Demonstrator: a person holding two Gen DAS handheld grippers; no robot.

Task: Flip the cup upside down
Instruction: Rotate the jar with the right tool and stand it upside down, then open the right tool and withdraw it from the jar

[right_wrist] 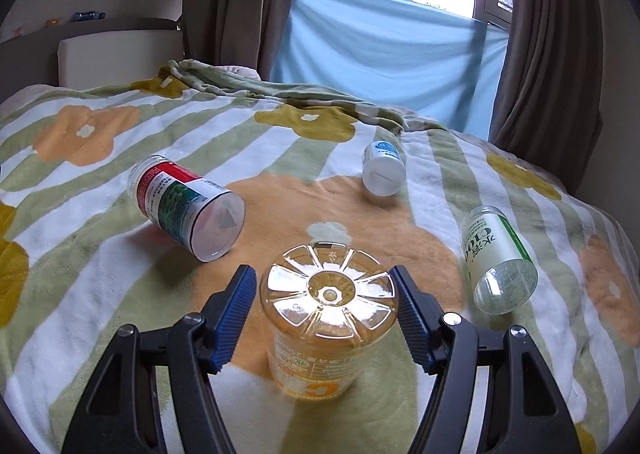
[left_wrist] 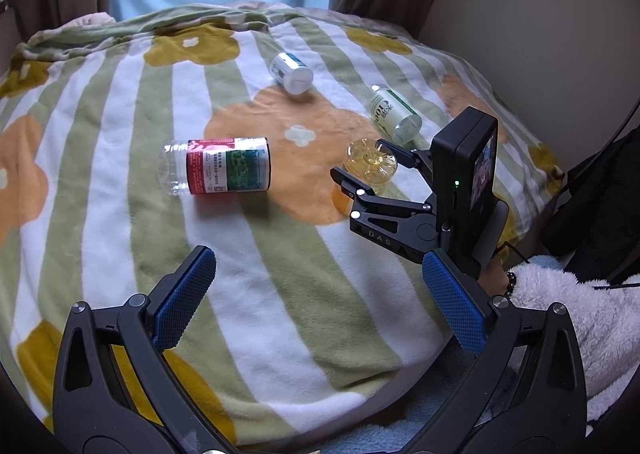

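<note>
A clear yellow-tinted plastic cup point(right_wrist: 330, 318) stands upside down on the flowered blanket, its ribbed base facing up; it also shows in the left wrist view point(left_wrist: 370, 168). My right gripper point(right_wrist: 327, 286) straddles it with its blue pads on either side and small gaps visible, so it is open; it shows in the left wrist view too point(left_wrist: 362, 162). My left gripper point(left_wrist: 316, 282) is open and empty, held low over the blanket nearer the front edge.
Three other cut-bottle cups lie on their sides: a red-and-green labelled one point(right_wrist: 186, 208) at left, a small white one point(right_wrist: 383, 170) farther back, a green-labelled one point(right_wrist: 498, 264) at right. The blanket point(right_wrist: 100, 266) covers a bed; curtains and a window stand behind.
</note>
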